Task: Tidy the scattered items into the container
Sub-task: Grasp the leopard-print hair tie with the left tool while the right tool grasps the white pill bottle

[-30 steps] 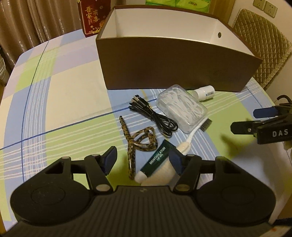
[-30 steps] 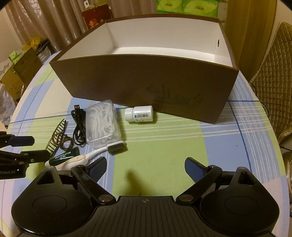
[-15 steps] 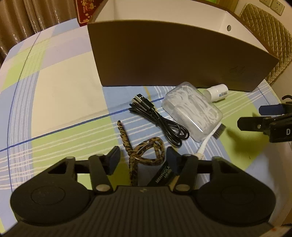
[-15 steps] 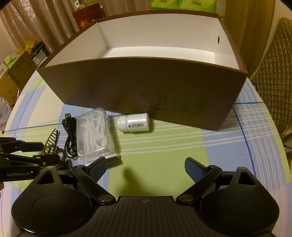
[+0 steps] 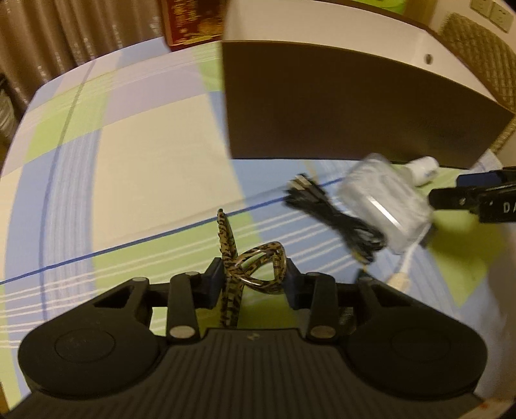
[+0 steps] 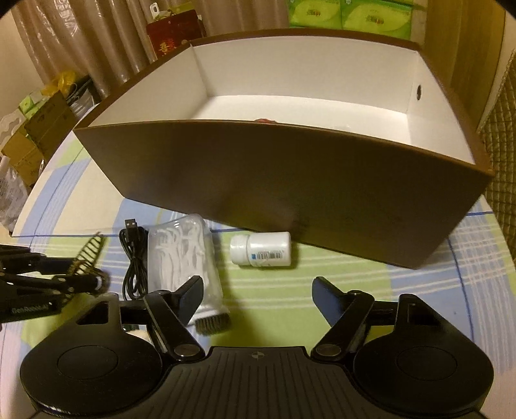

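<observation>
Leopard hair clip [image 5: 254, 267] sits near-left on the tablecloth [image 5: 145, 154], btwn left gripper [image 5: 253, 283] pads, jaws just closing narrow, pointed steeply down. Right gripper [image 6: 258, 296] half-open, closing, nothing btwn, pill bottle [image 6: 261, 249] just beyond; brown box [image 6: 290, 187] wall far, bare cloth right.

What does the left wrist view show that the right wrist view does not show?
Only the left wrist view: the hair clip seen from above, its twisted loop gripped in the left tongs, which have just been closing, and a wall socket.
Only the right wrist view: the white inside of the box, a small red thing on its floor, and cartons beside the table.
Both: the box's brown front, the black cable, the floss case and the white bottle.
</observation>
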Tool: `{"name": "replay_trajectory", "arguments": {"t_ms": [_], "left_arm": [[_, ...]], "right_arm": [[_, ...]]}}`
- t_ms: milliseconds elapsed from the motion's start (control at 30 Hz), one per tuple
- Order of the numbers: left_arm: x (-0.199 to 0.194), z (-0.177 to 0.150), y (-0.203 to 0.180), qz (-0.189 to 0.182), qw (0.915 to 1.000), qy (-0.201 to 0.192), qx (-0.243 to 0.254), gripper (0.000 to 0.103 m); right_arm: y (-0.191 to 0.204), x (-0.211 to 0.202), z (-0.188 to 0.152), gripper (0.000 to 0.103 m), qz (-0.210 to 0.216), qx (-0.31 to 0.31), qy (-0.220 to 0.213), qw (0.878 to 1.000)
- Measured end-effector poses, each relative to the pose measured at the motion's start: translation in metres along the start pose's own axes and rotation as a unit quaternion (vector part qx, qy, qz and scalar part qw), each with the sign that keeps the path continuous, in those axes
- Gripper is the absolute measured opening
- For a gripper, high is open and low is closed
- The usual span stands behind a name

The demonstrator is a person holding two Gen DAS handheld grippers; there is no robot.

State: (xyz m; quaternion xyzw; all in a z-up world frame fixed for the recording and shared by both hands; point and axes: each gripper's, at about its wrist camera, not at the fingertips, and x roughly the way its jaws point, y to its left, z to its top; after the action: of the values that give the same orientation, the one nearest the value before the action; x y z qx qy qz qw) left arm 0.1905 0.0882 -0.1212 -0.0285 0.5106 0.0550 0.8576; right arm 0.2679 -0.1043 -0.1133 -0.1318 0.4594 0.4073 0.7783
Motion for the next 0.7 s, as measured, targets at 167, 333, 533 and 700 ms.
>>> {"name": "replay_trajectory", "arguments": {"t_ms": [167,333,533,700], "left_arm": [[-0.001,-0.002,0.014,0.009,0.9998,0.000,-0.015,0.034],[-0.002,-0.003,0.013,0.013,0.9998,-0.002,-0.014,0.034],[-0.002,-0.003,0.012,0.014,0.9998,-0.001,-0.011,0.034],[-0.004,-0.006,0.009,0.011,0.9999,0.001,-0.002,0.033]], "right_arm": [[0.002,0.008,0.007,0.058,-0.014,0.010,-0.015,1.000],[0.002,0.022,0.013,0.048,-0.025,0.013,-0.010,1.000],[0.006,0.030,0.011,0.044,-0.039,-0.005,-0.010,0.999],[0.005,0.024,0.004,0.044,-0.049,-0.022,-0.004,0.999]]}}
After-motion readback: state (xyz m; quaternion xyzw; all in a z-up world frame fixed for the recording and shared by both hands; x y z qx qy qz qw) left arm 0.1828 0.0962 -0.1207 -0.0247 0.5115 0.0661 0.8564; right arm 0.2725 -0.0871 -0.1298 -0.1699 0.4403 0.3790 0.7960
